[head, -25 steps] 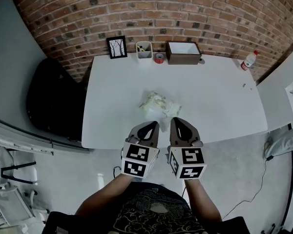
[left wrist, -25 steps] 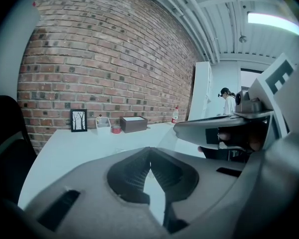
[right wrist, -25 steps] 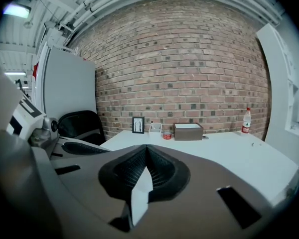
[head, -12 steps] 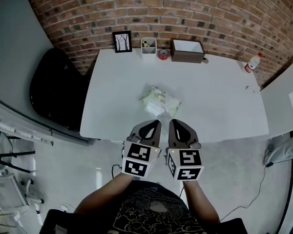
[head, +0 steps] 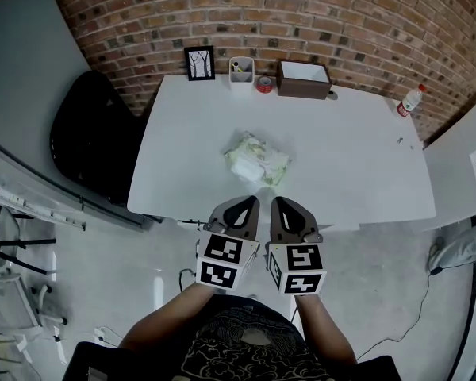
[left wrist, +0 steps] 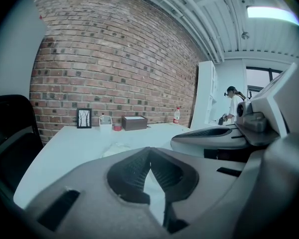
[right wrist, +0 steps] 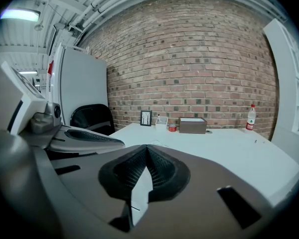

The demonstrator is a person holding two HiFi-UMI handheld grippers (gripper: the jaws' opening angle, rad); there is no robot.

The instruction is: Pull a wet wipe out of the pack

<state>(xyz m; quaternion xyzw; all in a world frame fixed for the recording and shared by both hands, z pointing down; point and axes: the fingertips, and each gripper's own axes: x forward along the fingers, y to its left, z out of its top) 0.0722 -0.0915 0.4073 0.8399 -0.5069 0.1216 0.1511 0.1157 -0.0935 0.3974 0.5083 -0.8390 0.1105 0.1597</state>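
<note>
Where the middle of the white table lies bare, a wet wipe pack is seen resting, nearer the near edge than the far one. It is a soft, rumpled packet, pale green and white; its print is too small to be read. Open tabletop is left all around it, widest to the right. Along the far edge a framed picture, a white cup, a red roll and a brown box are lined up. A red-labelled bottle stands far right. Off the near edge, the left claw and right claw are held side by side, each clenched on nothing, apart from the pack.
</note>
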